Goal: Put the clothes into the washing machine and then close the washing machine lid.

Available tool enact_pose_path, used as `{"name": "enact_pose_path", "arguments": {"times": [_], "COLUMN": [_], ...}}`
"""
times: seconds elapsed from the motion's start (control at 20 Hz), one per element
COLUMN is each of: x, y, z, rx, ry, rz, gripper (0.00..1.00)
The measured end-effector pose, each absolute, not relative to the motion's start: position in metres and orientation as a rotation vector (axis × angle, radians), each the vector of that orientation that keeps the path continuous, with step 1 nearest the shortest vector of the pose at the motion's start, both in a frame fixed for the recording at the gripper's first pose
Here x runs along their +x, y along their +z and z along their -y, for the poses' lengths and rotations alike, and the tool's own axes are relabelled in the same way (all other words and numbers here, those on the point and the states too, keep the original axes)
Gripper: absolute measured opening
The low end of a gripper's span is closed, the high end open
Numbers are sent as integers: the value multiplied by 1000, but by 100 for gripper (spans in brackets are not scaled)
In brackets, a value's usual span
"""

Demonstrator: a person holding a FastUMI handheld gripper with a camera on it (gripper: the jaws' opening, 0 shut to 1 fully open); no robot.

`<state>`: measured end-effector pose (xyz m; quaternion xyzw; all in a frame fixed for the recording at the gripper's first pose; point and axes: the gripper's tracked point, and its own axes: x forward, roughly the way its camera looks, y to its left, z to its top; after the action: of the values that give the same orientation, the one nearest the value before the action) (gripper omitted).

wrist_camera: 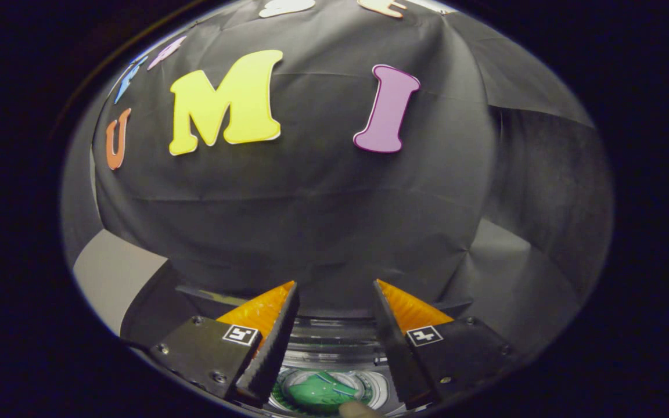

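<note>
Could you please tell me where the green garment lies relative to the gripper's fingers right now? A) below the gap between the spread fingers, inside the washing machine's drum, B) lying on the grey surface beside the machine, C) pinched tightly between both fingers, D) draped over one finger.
A: the green garment lies in the washing machine's round drum, below the open gripper, whose fingers touch nothing.

No words or numbers can be read. A square black-and-white coded marker (240, 335) sits on each finger of the gripper (335, 283), lower centre, fingers spread apart.
</note>
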<state>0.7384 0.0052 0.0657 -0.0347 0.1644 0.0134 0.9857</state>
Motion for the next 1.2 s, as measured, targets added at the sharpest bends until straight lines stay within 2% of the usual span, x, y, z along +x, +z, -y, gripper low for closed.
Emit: {"name": "enact_pose_path", "arguments": {"times": [0.35, 0.7, 1.2], "x": [761, 763, 732], "y": [37, 38, 38], "z": [-14, -16, -15], "rx": [-49, -24, -22], "ry": [33, 33, 38], "rz": [-381, -315, -141], "gripper": [79, 79, 79]}}
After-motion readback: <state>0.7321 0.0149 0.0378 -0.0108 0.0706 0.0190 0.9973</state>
